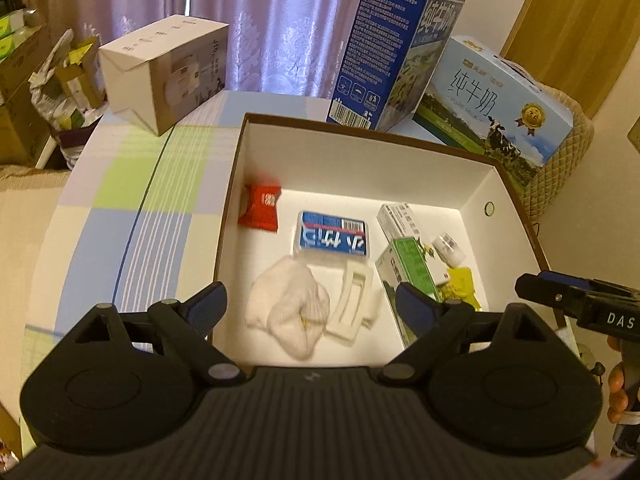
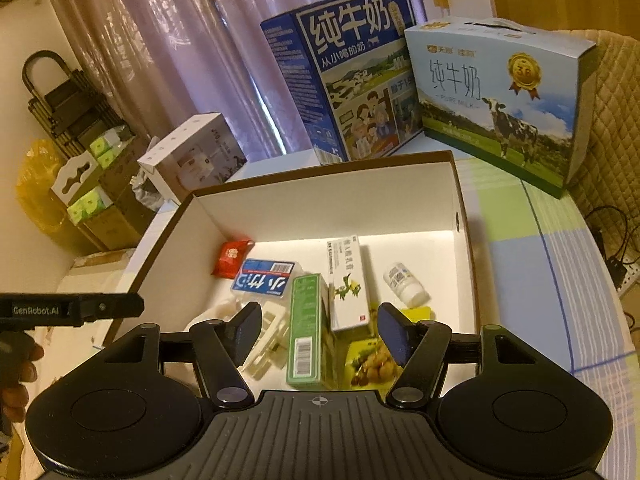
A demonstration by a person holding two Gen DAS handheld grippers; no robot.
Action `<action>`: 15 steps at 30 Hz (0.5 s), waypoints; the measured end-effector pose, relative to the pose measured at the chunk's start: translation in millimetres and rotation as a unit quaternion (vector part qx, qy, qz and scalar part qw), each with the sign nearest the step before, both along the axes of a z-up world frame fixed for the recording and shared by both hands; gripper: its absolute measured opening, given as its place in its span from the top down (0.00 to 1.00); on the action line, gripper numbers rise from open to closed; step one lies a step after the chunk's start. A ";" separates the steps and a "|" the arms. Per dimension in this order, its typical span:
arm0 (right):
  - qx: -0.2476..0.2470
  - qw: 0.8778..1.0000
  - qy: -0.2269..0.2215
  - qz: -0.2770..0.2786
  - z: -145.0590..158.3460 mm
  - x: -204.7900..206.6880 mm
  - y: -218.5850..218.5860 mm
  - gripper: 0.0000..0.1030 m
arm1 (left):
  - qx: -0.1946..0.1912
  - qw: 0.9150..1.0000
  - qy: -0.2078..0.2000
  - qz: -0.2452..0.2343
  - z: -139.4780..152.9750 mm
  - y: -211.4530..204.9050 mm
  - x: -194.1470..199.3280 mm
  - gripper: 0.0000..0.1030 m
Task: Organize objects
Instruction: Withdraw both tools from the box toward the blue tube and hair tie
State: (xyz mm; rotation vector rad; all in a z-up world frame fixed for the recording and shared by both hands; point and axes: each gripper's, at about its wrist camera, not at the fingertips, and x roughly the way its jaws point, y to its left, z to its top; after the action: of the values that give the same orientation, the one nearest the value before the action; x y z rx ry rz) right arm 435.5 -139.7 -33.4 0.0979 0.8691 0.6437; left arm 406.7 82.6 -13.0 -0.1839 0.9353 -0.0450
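Note:
A white-lined open box (image 1: 360, 132) on the checked tablecloth holds a red packet (image 1: 260, 208), a blue tissue pack (image 1: 332, 236), a white bundled cloth (image 1: 288, 312), a white plastic clip (image 1: 352, 304), a green carton (image 1: 412, 268), a white medicine carton (image 2: 348, 284), a small white bottle (image 2: 404, 282) and a yellow snack packet (image 2: 372, 360). My left gripper (image 1: 310, 300) hangs open above the cloth and clip, holding nothing. Over the green carton (image 2: 308, 332) my right gripper (image 2: 318, 316) is open, its pads clear of it.
Two milk cases stand behind the box, a dark blue one (image 2: 352, 80) and a light blue one (image 2: 500, 100). A white carton (image 1: 168, 68) sits at the table's far left edge. Cardboard boxes and bags crowd the floor at left; a quilted chair (image 2: 612, 120) stands at right.

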 end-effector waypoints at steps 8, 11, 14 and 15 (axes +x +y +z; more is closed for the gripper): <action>-0.001 1.000 -0.001 0.010 6.1 -34.5 -14.3 0.40 | 0.007 1.000 0.000 0.011 5.1 0.2 -39.7 0.14; -0.007 1.000 0.000 0.018 4.9 -47.4 -17.8 0.40 | 0.014 1.000 0.006 0.015 1.5 -0.8 -52.8 0.14; -0.012 1.000 0.005 0.021 0.6 -59.4 -22.8 0.40 | 0.015 1.000 0.016 0.019 -5.0 -1.7 -65.5 0.14; -0.015 1.000 0.007 0.021 -1.1 -62.8 -24.5 0.40 | 0.016 0.999 0.020 0.019 -7.1 -2.2 -68.4 0.14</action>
State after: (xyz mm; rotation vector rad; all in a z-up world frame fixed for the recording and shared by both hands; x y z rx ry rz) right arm 372.8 -164.2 -34.5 0.0572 0.8961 0.6693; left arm 338.3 80.4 -20.1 -0.1738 0.9714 0.0094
